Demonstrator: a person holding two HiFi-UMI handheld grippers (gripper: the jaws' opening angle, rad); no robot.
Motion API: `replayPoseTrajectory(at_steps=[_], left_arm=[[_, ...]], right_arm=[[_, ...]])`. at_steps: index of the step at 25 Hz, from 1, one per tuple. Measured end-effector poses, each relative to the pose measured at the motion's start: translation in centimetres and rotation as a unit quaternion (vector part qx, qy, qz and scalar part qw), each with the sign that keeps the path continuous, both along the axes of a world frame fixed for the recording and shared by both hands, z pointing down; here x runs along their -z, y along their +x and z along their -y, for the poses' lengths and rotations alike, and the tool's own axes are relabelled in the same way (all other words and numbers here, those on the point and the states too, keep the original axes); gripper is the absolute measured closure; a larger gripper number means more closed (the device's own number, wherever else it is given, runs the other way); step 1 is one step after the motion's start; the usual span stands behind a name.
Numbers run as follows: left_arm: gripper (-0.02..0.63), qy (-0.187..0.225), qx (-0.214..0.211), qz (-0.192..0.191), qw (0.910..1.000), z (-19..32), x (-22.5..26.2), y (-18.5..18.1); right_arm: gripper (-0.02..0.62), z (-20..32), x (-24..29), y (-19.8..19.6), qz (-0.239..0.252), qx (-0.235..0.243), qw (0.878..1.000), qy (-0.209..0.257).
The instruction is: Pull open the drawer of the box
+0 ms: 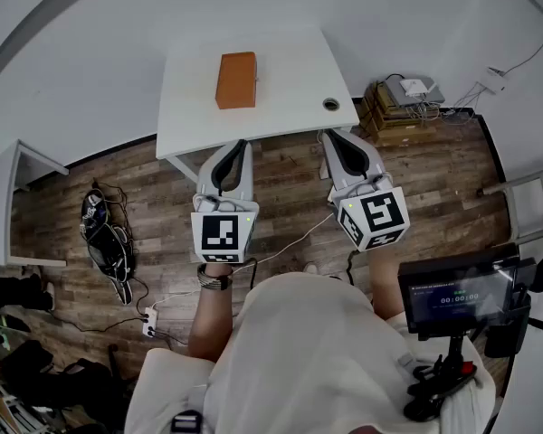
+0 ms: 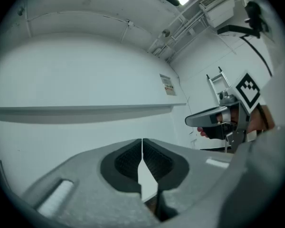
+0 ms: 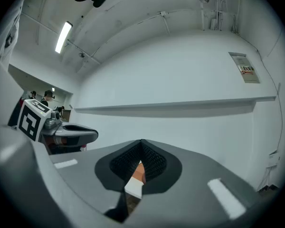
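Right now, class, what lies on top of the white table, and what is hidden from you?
An orange box lies on the white table, and there is a round hole near one corner. The box's top covers whatever is inside it.

The head view looks steeply down from high above the white table (image 1: 190, 98) at upper centre, while both gripper views face level toward one wall ledge (image 2: 85, 109), the left view catching the right gripper (image 2: 199, 119) at its right edge.
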State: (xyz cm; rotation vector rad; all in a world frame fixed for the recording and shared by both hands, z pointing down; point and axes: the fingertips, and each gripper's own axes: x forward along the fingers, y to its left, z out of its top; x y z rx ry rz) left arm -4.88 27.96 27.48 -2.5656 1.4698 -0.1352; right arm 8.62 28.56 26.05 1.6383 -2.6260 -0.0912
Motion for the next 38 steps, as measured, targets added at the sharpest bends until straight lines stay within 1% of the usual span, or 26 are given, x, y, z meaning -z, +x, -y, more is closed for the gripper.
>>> replayPoseTrajectory(at_steps=[6, 9, 17, 21, 26, 29, 33, 38], left_arm=[[0.594, -0.004, 0.001, 0.000, 1.0000, 0.1, -0.4, 0.1], [0.594, -0.006, 0.000, 0.001, 1.0000, 0.1, -0.5, 0.1], [0.594, -0.011, 0.000, 0.001, 0.9999, 0.1, -1.0, 0.3], [0.594, -0.015, 0.000, 0.003, 0.9999, 0.0, -1.2, 0.3], [0.594, -0.023, -0.005, 0.006, 0.9997, 0.0, -1.6, 0.3], [0.594, -0.028, -0.009, 0.008, 0.9995, -0.6, -2.1, -0.4], [0.594, -0.029, -0.013, 0.008, 0.9995, -1.7, -3.0, -3.2], [0.594, -0.026, -0.018, 0.011, 0.9995, -1.3, -2.8, -3.3]], right_arm=[[0.594, 0.3, -0.1, 0.1, 0.006, -0.002, 1.000, 0.000], [0.594, 0.4, 0.2, -0.1, 0.012, 0.001, 1.000, 0.010], [0.594, 0.0, -0.5, -1.3, -0.012, 0.025, 1.000, 0.012], [0.594, -0.2, -0.5, -1.6, -0.003, 0.040, 0.999, 0.001], [0.595, -0.2, -1.0, -1.4, -0.001, 0.037, 0.999, -0.017], [0.594, -1.1, -1.3, -2.0, 0.001, 0.033, 0.999, -0.017], [0.595, -2.4, -2.0, -4.7, -0.003, 0.025, 0.999, -0.020], [0.595, -2.0, -1.8, -4.6, 0.000, 0.018, 1.000, -0.016]])
